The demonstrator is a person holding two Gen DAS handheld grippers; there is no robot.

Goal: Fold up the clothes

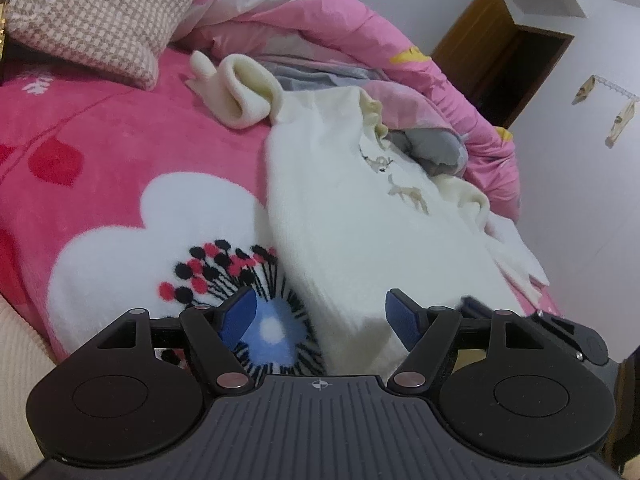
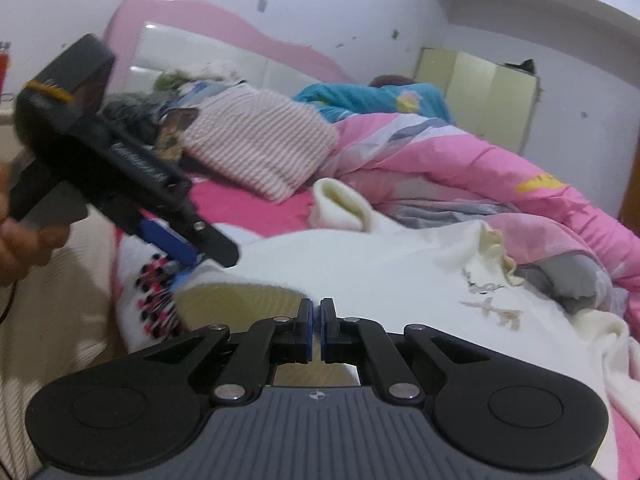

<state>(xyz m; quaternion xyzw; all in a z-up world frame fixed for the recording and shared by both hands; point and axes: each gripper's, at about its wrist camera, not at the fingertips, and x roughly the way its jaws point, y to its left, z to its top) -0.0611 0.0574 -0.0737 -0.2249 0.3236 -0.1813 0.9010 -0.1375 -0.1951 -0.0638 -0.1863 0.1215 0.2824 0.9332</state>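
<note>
A white fluffy sweater [image 1: 360,216] with small deer embroidery lies flat on the pink bed, collar away from me and one cream sleeve [image 1: 244,92] bunched at the far left. My left gripper [image 1: 320,308] stands open over the sweater's near left corner, and its blue pads [image 1: 240,316] do not press the cloth. In the right wrist view the left gripper [image 2: 188,252] hovers at that same corner, held by a hand [image 2: 24,232]. My right gripper [image 2: 316,320] is shut on the sweater's [image 2: 360,264] near hem, which is lifted so its yellowish inside [image 2: 240,304] shows.
A pink fleece blanket [image 1: 120,140] with a large flower covers the bed. A checked pillow [image 1: 100,16] and a rumpled pink quilt [image 1: 320,12] lie behind the sweater. A turquoise-clad shape [image 2: 372,96] lies by the headboard. The bed's right edge [image 1: 548,280] drops off beside the wall.
</note>
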